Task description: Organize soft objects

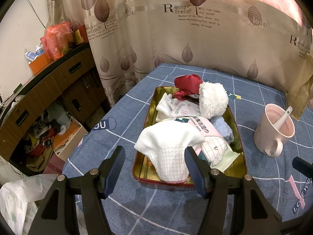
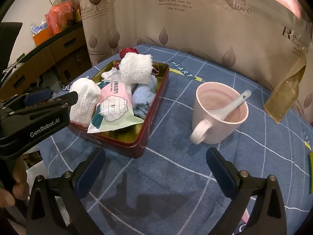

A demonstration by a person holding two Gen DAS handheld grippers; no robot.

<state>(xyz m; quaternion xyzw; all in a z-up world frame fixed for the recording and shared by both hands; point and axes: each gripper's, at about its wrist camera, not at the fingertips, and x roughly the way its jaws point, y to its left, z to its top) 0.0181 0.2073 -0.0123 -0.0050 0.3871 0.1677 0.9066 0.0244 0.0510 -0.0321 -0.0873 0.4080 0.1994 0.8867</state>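
- The left tool (image 1: 154, 168) is seen with its jaws spread wide and empty at the near end of a red tin (image 1: 241, 146); one blue pad (image 1: 192, 168) lies against or just in front of a white waffle cloth (image 1: 168, 145), and contact cannot be confirmed.
- The right tool (image 2: 155, 166) is held open and empty over bare blue checked bedding (image 2: 176, 186), well apart from the tin (image 2: 137, 145).
- The waffle cloth is shown draped over the tin's near rim, just ahead of the left tool and between its pads.
- Behind it, inside the tin, a pack of wet wipes (image 1: 213, 146), a blue towel (image 1: 223, 129), a fluffy white roll (image 1: 213, 99) and a red fabric piece (image 1: 185, 85) are piled together.
- The cloth is judged light, limp and easily bunched; a pinch on its raised fold near the rim is thought best, since a loose edge would likely slip.
- The wipes pack is judged slick and floppy.
- A pink mug (image 2: 219, 115) holding a spoon (image 2: 230, 105) is seen beside the tin and is judged breakable.
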